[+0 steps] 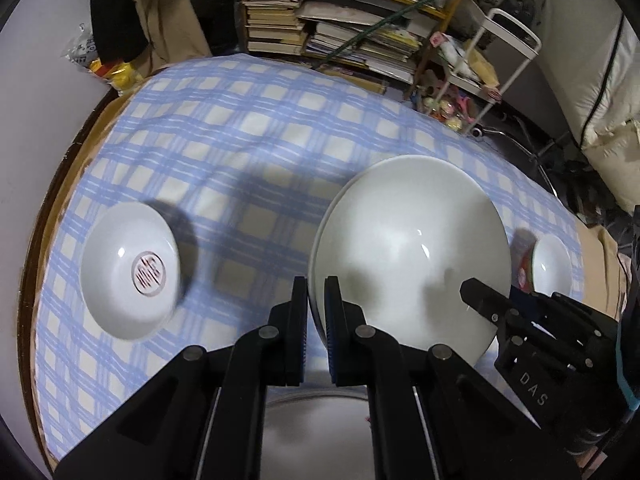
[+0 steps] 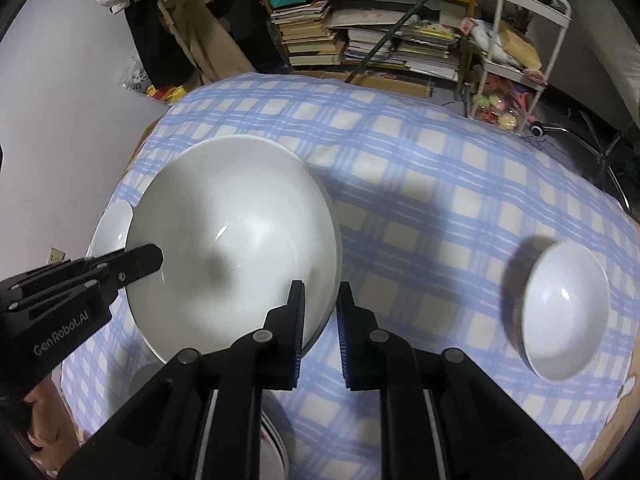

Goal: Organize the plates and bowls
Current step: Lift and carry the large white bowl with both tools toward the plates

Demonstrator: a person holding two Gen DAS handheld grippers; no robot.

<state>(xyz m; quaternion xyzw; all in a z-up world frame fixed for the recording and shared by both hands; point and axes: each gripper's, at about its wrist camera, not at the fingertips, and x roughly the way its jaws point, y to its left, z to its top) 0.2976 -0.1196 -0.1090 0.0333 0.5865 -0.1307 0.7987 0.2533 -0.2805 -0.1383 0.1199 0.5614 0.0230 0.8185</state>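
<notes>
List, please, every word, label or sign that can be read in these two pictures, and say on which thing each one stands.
"DAS": white letters on the black right gripper, seen from the left wrist.
"GenRobot.AI": white letters on the black left gripper, seen from the right wrist.
Red round seal inside the small white bowl: characters too blurred to read.
Spines of the stacked books: too small to read.

A large plain white bowl (image 1: 408,256), glossy and deep, is lifted above the blue-and-cream checked tablecloth, tilted so its hollow faces the cameras, its rim pinched on two opposite sides; a smaller white dish with a red round emblem (image 1: 130,272) lies on the cloth well to its left, upright; another small white bowl (image 2: 564,312), with a coloured outer band, sits on the cloth well to its right; a further plate rim shows below, partly hidden
</notes>
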